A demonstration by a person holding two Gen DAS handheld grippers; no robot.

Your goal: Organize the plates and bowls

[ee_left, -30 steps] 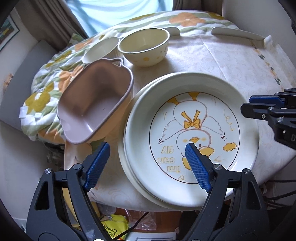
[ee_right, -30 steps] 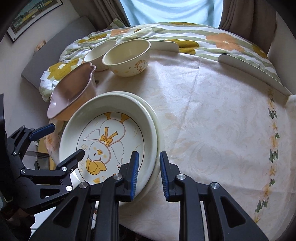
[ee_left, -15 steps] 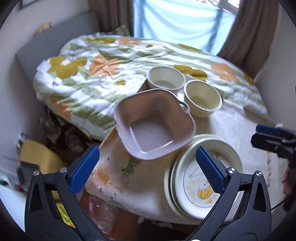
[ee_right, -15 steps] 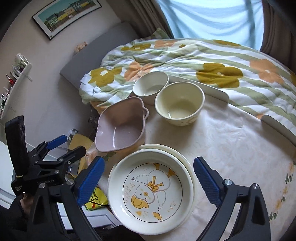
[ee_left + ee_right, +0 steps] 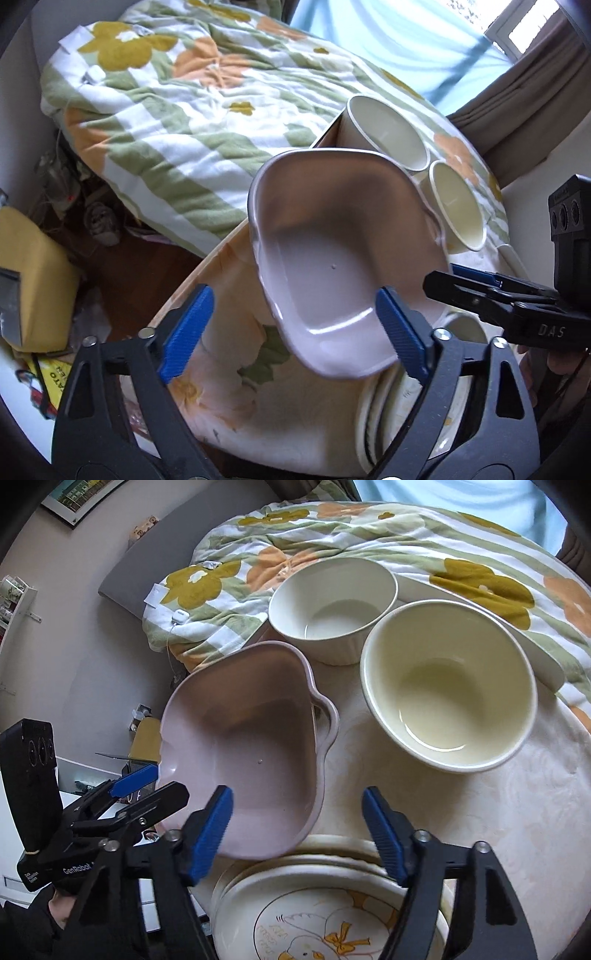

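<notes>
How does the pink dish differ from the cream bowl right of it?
The pink dish is squarish with a handle lug; the cream bowl is round and plain. The dish sits tilted, its near edge over the plates; the bowl stands level on the tablecloth. Both are empty, and neither gripper touches them.

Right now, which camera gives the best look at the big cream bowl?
The right wrist view: the big cream round bowl shows whole, rim and inside, close by. In the left wrist view it sits far off, tilted, partly hidden behind the pink square dish.
</notes>
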